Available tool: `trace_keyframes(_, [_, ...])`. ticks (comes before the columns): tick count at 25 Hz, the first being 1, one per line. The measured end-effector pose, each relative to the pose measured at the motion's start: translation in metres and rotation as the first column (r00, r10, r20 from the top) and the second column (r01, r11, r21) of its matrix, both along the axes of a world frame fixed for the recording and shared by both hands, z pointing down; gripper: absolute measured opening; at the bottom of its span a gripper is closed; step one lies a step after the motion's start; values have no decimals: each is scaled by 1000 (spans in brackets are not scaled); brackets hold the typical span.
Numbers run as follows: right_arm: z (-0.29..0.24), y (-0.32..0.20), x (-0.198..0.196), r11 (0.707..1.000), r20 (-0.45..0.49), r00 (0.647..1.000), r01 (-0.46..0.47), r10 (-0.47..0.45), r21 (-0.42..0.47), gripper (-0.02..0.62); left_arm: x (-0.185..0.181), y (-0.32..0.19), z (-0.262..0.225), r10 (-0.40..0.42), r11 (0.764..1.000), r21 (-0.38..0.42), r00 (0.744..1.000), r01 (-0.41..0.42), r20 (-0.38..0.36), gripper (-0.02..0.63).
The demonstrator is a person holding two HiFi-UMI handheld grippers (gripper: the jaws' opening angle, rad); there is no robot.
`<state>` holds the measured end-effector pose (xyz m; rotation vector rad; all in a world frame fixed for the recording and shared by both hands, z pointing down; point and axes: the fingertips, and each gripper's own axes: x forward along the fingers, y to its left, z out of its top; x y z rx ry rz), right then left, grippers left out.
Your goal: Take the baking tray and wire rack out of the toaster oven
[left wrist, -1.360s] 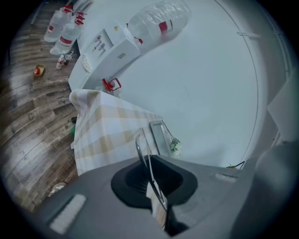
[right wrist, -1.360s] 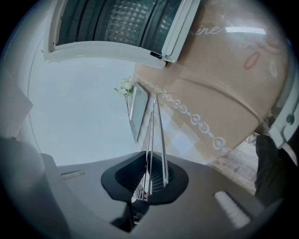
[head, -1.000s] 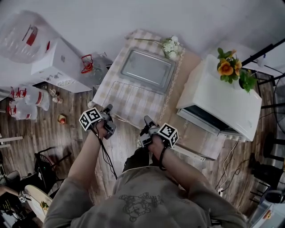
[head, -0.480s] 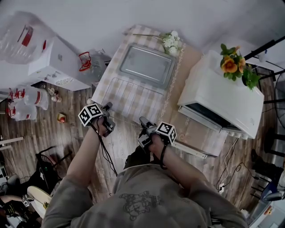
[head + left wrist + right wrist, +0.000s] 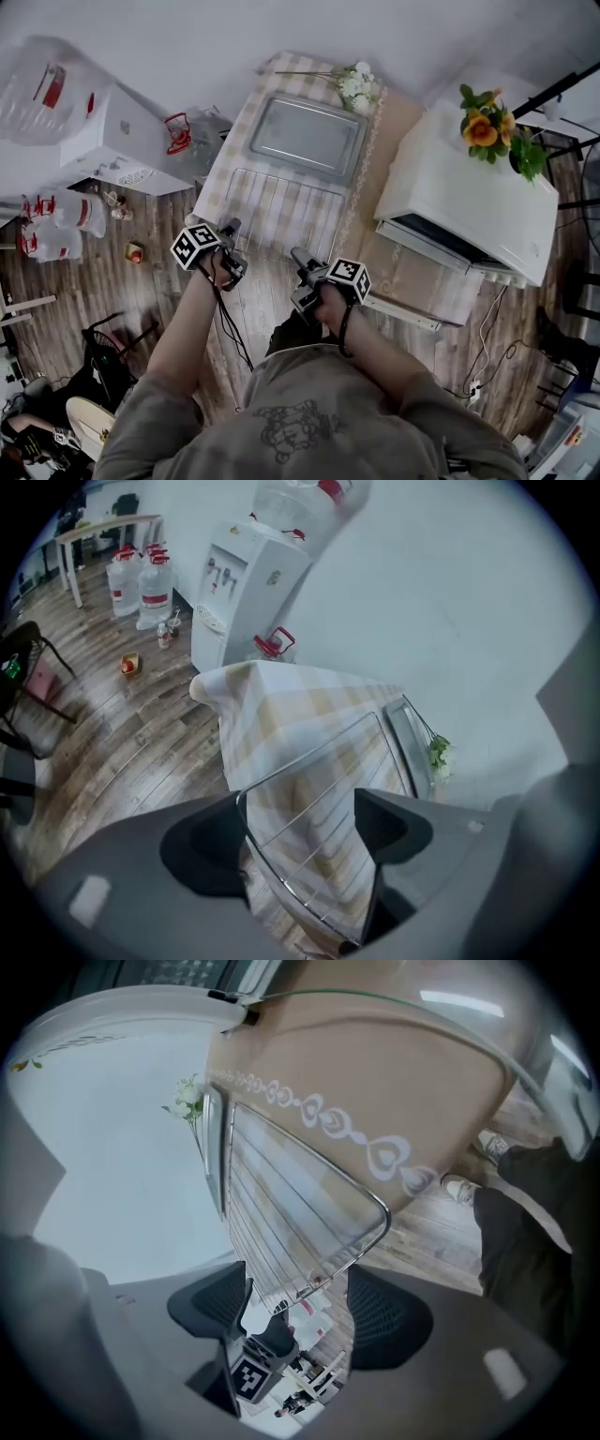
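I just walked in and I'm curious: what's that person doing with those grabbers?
A person holds a two-jaw gripper in each hand. The silver wire rack lies on the checked tablecloth, with the grey metal baking tray beyond it. Both are out of the white toaster oven, whose door hangs open. The left gripper and right gripper sit at the rack's near corners, jaws apart, gripping nothing.

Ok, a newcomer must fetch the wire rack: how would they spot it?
Find the checked tablecloth left of the white toaster oven. The wire rack lies flat on its near half. Unlike the solid baking tray beyond it, it is thin bars showing the cloth.
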<state>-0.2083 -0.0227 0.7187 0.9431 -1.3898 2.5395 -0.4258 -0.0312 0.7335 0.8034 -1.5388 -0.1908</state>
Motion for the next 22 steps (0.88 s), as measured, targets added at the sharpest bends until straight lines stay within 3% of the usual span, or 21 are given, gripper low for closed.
trace_keyframes(10, [9, -15, -16, 1000, 52, 998, -17, 17, -2, 370, -7, -19, 3, -105, 993, 50, 993, 108, -50, 376])
trace_keyframes(17, [8, -8, -12, 1000, 33, 999, 18, -19, 7, 365, -3, -15, -2, -118, 990, 65, 991, 122, -61, 388])
trace_keyframes(22, [-1, 9, -3, 995, 16, 995, 95, -96, 38, 357, 1, 5, -13, -138, 987, 74, 989, 142, -52, 388])
